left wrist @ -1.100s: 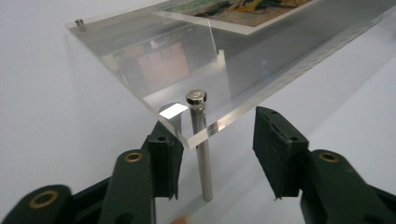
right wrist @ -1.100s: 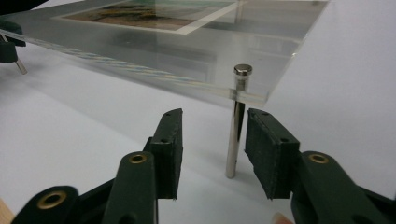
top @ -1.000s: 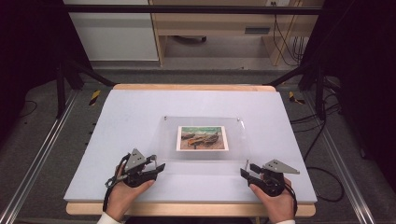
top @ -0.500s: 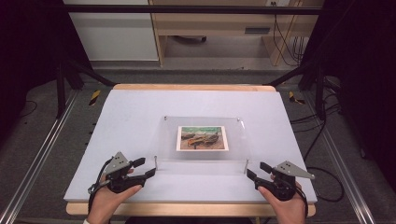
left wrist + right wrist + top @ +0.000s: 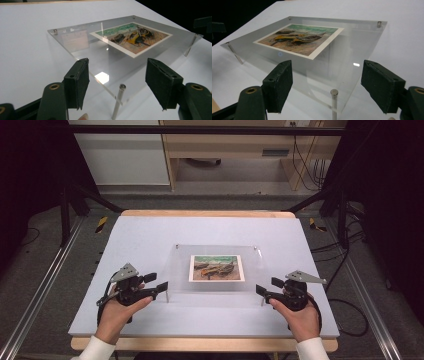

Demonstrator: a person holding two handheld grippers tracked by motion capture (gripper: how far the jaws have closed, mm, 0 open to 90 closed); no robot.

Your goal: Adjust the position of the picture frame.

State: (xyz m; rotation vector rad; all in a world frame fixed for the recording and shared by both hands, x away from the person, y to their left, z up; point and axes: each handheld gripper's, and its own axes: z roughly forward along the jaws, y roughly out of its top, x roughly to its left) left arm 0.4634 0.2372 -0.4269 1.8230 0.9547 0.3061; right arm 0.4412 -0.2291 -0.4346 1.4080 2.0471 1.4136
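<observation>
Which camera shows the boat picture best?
The right gripper view: the boat picture is close, upright and sharp under the clear acrylic frame. The left gripper view shows it close too, but turned sideways. The high view shows it whole, yet small.

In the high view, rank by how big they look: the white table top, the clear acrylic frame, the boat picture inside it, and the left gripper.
1. White table top
2. Clear acrylic frame
3. Boat picture; the left gripper looks about the same size, and it sits nearer the camera, so I won't rank those two.
</observation>
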